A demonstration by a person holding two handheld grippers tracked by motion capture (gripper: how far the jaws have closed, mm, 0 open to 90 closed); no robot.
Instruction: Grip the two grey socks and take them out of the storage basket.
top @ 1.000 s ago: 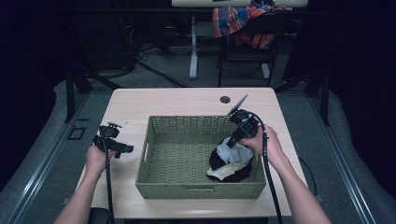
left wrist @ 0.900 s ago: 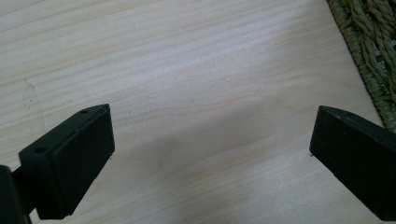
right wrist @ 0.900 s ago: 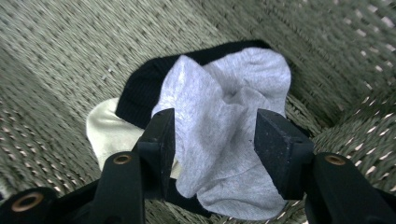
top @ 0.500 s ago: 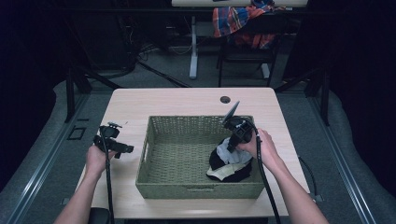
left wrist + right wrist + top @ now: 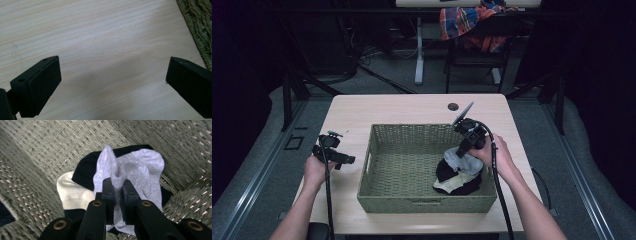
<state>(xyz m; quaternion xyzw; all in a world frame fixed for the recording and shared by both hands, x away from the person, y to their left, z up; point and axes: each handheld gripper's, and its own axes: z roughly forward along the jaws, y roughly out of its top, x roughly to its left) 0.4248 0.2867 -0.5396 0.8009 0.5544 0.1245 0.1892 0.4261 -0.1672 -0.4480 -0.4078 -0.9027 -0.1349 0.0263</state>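
Note:
A green woven basket (image 5: 392,165) stands in the middle of the wooden table. In its right front corner lies a small heap of socks: a light grey sock (image 5: 140,172) on top, a black one (image 5: 86,170) and a cream one (image 5: 72,192) under it. My right gripper (image 5: 117,185) reaches down into the basket (image 5: 50,147) and is shut on a fold of the grey sock (image 5: 459,162). In the high view that right gripper (image 5: 460,151) sits at the heap. My left gripper (image 5: 343,160) is held low over the bare table, left of the basket, jaws wide apart and empty (image 5: 112,77).
The basket's rim (image 5: 197,27) lies close to the left gripper's right jaw. A round hole (image 5: 453,106) sits in the table (image 5: 412,107) behind the basket. Beyond the table stand a chair with plaid cloth (image 5: 472,25) and a desk leg (image 5: 419,50).
My right gripper has moved left and down into the basket and has closed on the grey sock. The left gripper has stayed in place.

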